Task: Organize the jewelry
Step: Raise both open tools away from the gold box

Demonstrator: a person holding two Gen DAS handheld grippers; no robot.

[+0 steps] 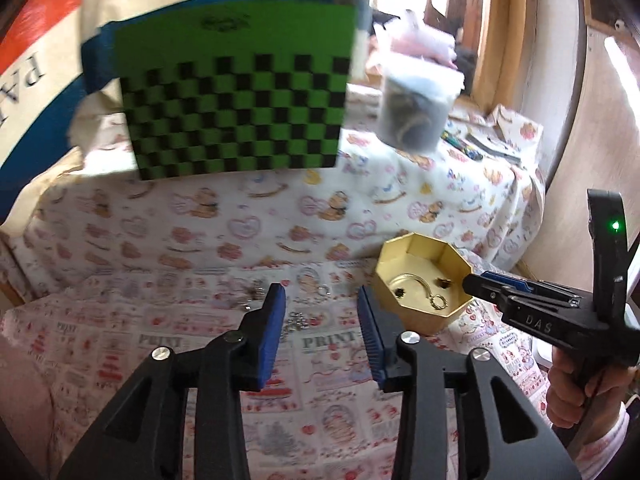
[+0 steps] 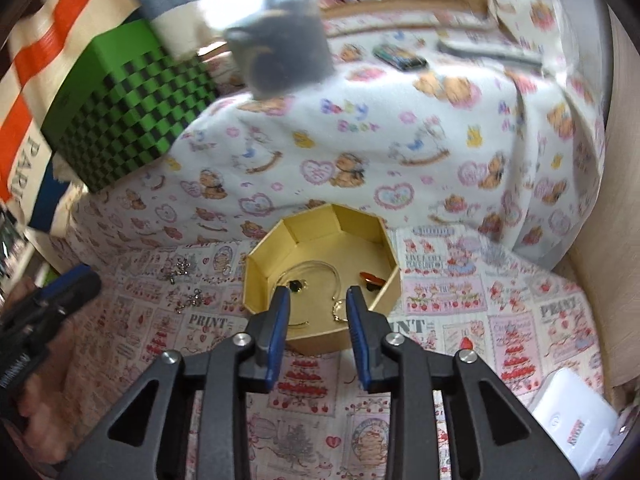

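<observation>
the step in hand is judged to be the gathering of loose pieces into the box, with several already inside and more left out. a soft printed cloth (image 2: 460,312), patterned with cakes, hearts and lettering, is spread over the surface, and a bear-print blanket (image 2: 400,128) is draped behind it. a green and black checkered box (image 1: 236,108), stiff and square-edged, is seen at the back, with a blurred grey container (image 1: 416,116) beside it. the octagonal gold box (image 2: 264,284), of smooth card with a pale lining, lies open on the cloth just ahead of the right gripper (image 2: 318,296), whose fingers are parted with nothing between them. a thin curved gold chain (image 2: 320,270), a small ring (image 2: 339,307) and dark studs are held inside it. the left gripper (image 1: 322,296) is also seen with fingers apart and empty, hovering above the small silvery jewelry pieces (image 1: 296,322) scattered on the cloth left of the box. the next move is judged to call for a precise descent and a narrow pinch on one tiny, slippery metal piece.
</observation>
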